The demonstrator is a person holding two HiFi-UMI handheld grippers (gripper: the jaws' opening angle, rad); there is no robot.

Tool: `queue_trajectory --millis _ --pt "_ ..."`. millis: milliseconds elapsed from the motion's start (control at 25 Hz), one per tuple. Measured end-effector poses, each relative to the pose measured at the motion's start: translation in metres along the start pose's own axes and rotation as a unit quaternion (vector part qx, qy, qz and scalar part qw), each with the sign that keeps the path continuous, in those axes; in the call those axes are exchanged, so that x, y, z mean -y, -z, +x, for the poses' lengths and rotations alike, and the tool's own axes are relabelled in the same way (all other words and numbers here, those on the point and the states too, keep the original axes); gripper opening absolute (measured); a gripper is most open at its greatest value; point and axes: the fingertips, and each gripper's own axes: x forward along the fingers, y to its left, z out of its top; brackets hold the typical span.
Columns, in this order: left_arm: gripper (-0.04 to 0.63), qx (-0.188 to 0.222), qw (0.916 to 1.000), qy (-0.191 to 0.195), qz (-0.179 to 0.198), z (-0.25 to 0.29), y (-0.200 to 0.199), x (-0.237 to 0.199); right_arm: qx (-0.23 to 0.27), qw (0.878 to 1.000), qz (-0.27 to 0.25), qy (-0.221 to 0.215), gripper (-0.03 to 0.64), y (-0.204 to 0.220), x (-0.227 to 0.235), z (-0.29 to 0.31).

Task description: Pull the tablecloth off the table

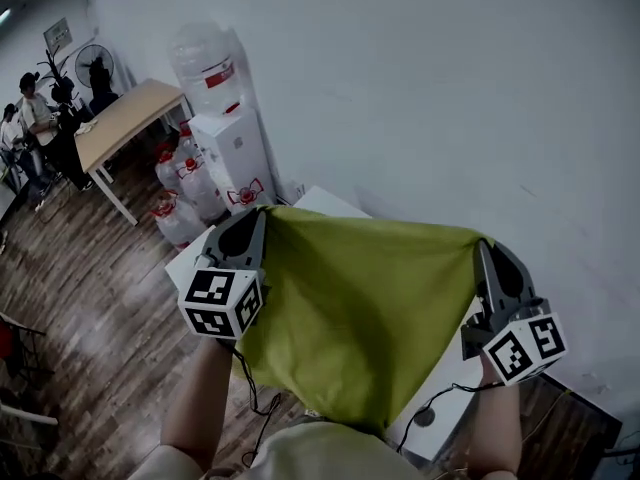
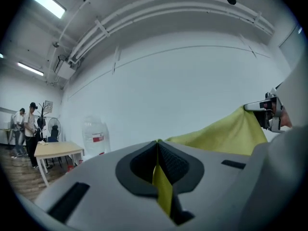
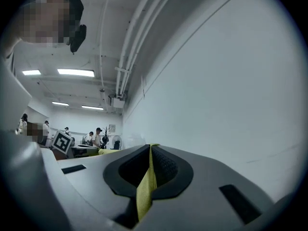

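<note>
Nearest to us, the person's left forearm [image 1: 200,398] and right forearm [image 1: 497,430] reach up from the lower edge of the head view. Between them hangs the yellow-green tablecloth [image 1: 360,298], stretched along its top edge and sagging to a point below. It hides the middle of the white table [image 1: 190,258], whose bare ends show at either side. Behind stand a wooden table [image 1: 125,118], a water dispenser [image 1: 235,153] and spare water bottles [image 1: 180,213] on the floor. The left gripper [image 1: 262,213] has its jaws pinched on one upper corner of the cloth, and the right gripper [image 1: 483,243] is likewise clamped on the other corner.
</note>
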Motion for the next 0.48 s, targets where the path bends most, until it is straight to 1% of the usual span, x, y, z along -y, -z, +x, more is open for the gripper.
queue_trajectory --millis 120,280,360,480 --pt "0.02 0.042 0.9991 0.005 0.009 0.002 -0.049 -0.005 0.032 0.999 -0.032 0.004 0.034 -0.049 -0.005 0.003" --pt "0.02 0.087 0.996 0.014 0.019 -0.009 -0.101 -0.004 0.078 0.994 -0.072 0.016 0.034 -0.106 -0.019 -0.009" --pt "0.02 0.101 0.9946 0.017 0.019 -0.02 -0.118 -0.001 0.09 0.993 -0.079 0.019 0.034 -0.122 -0.024 -0.018" --pt "0.02 0.103 0.9938 0.018 0.036 -0.026 -0.121 0.005 0.079 0.992 -0.092 0.023 0.033 -0.124 -0.024 -0.027"
